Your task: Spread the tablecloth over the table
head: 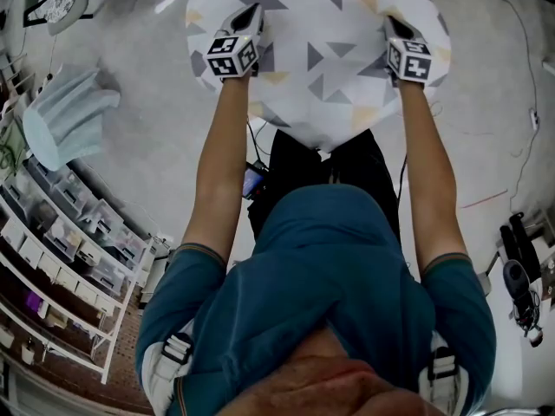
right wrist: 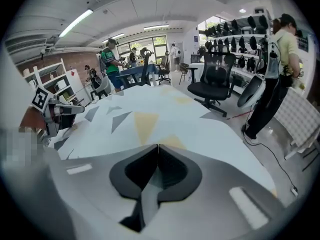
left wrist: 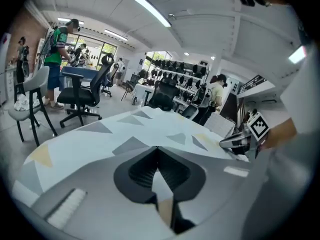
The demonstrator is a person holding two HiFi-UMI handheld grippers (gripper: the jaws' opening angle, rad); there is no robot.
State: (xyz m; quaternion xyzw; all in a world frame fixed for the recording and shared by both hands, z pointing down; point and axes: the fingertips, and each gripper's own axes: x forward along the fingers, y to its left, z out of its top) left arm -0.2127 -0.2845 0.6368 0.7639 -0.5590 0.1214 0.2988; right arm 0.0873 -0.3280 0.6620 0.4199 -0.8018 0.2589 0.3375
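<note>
The tablecloth (head: 321, 50), white with grey and yellow triangles, lies over the table in front of me, and its near edge hangs down toward my legs. My left gripper (head: 252, 11) is shut on the cloth near its left side. In the left gripper view the jaws meet (left wrist: 158, 148) with a fold of cloth pinched between them. My right gripper (head: 392, 20) is shut on the cloth near its right side, and its own view shows the jaws closed (right wrist: 158, 146) on a strip of fabric. The tablecloth (right wrist: 165, 114) stretches away beyond both grippers.
A white shelf rack (head: 61, 258) with bins stands at the left, with a pale blue chair (head: 65, 115) beside it. Black office chairs (left wrist: 82, 91) (right wrist: 215, 81) and several people stand past the table. Cables (head: 520, 172) and dark equipment (head: 520, 284) lie on the floor at the right.
</note>
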